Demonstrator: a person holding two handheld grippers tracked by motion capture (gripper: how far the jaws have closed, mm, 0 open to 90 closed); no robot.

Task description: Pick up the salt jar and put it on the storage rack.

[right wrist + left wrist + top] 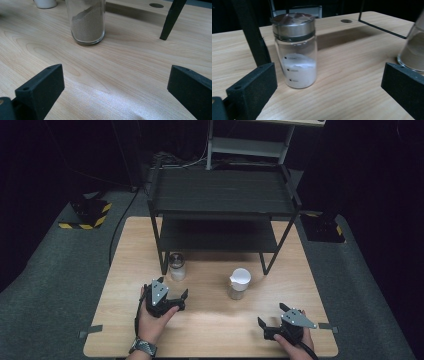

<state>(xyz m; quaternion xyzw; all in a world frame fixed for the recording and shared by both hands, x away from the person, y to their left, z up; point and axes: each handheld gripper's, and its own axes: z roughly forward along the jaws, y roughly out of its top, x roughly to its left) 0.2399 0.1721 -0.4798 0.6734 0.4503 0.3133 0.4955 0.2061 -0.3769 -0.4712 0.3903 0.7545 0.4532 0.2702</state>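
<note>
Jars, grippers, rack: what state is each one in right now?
Left jar: upright, metal lid on, part full of white powder.
Right jar: upright, white lid on, brownish powder inside.
Left gripper: open, holding nothing.
Right gripper: open, holding nothing.
Rack: standing, shelves bare.

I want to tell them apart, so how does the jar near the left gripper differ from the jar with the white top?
The left jar has a flat metal lid and holds white powder; the right jar has a white top and holds tan powder. The left jar stands beside the rack's leg, the right jar farther out on the table. Both are clear glass and upright.
</note>
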